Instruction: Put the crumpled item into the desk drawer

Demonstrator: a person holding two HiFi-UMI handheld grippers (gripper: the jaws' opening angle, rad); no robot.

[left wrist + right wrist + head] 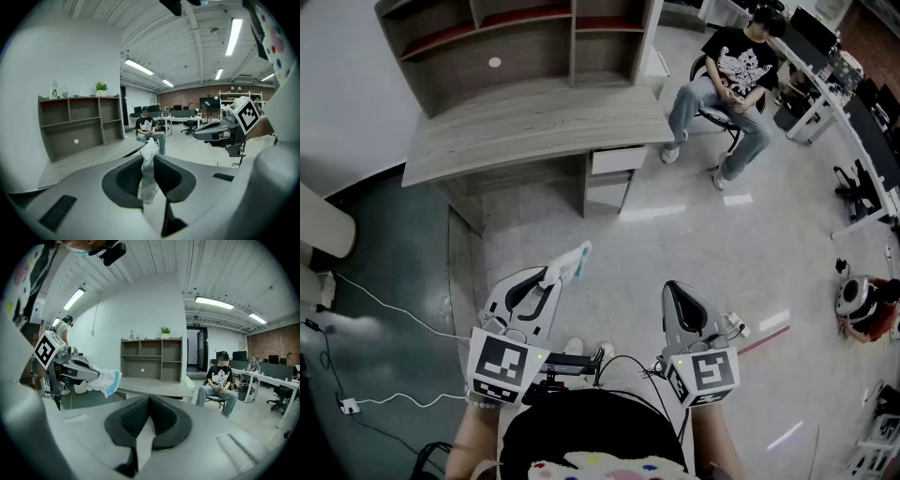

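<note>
Two tongs show: the left tongs (546,277) are clamped on the crumpled item (573,259), and the right tongs (675,291) are clenched, empty. The drawer (619,160) lies well ahead of the item and slightly right, under the counter (525,127).

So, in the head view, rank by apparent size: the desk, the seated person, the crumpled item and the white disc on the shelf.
Largest to smallest: desk, seated person, crumpled item (nearer the camera, so flattered), white disc.
</note>
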